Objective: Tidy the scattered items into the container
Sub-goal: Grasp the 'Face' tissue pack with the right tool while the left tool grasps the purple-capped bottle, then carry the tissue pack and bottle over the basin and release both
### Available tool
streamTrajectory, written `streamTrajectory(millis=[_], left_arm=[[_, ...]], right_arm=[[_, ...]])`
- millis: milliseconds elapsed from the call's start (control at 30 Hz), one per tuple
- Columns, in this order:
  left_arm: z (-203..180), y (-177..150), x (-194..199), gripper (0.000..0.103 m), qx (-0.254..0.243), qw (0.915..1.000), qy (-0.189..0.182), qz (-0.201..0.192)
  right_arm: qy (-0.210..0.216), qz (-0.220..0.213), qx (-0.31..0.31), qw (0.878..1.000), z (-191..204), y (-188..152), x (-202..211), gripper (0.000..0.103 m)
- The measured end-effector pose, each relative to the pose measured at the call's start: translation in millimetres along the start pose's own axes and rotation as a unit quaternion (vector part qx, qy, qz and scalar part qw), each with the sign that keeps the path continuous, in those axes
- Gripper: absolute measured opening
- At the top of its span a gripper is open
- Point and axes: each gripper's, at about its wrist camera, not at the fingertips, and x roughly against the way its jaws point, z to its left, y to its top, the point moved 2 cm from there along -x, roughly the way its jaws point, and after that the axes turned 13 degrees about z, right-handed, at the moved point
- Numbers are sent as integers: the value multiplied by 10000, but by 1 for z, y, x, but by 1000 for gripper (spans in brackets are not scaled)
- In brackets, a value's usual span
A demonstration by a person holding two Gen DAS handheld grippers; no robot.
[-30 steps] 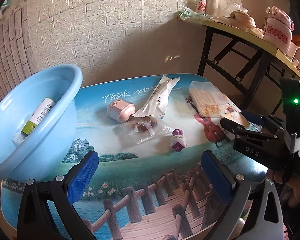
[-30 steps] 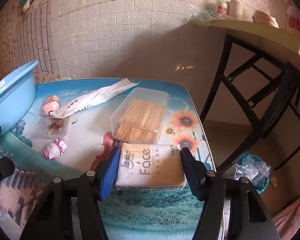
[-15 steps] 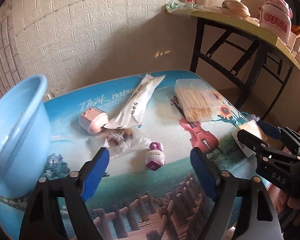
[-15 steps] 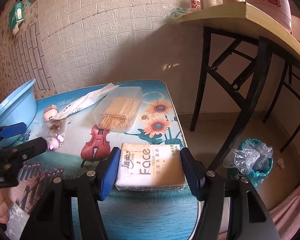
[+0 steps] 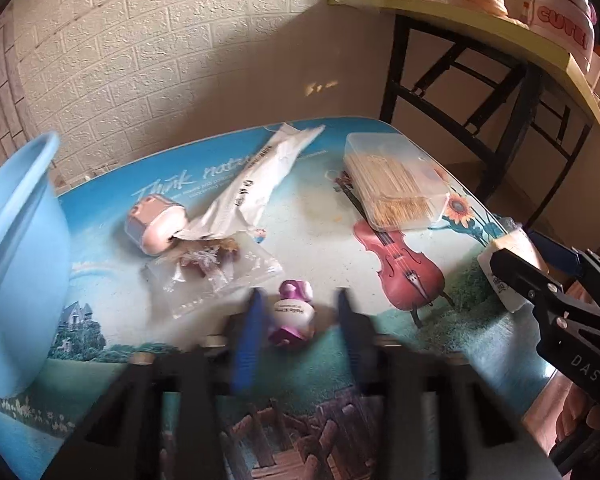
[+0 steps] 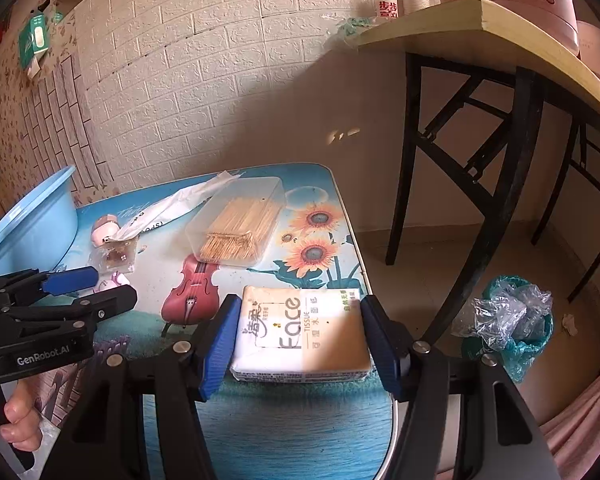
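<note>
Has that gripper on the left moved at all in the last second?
Yes. The left gripper has come forward and down from beside the blue basin, and its fingers now bracket the little purple-and-white toy.

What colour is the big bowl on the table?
Light blue. The bowl shows best in the left wrist view, standing at the table's left edge.

printed table (image 5: 324,216) holds basin (image 5: 16,248), toothpick box (image 5: 396,184), wrapper (image 5: 256,184), toy (image 5: 292,314).

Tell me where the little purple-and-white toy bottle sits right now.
In the left wrist view the toy bottle lies on the table between the left gripper jaws, just right of the clear snack bag and left of the printed violin.
</note>
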Motion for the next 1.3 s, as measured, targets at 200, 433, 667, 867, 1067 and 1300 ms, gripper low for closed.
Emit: streamTrajectory(millis=[200,433,667,867,1067,1300], left_arm=[[6,-9,9,23,51,9996,-81,-248],[19,-7,38,23,188,9983,-143,-541],[29,-6,82,23,226,9954,-122,-923],[53,-9,130,23,306,9900,-61,-1373],[90,-16,167,23,544,9850,50,-1634],[141,-36,189,23,893,9801,295,-1748]], right_arm=[[-14,11,-15,10000,0,0,1,62],[-60,-71,-14,10000,5,2,14,62],[-90,-267,216,9994,31,12,39,62],[-24,-531,392,9978,64,23,68,62],[58,-684,709,9951,109,33,91,62],[252,-845,1125,9897,171,41,107,62]])
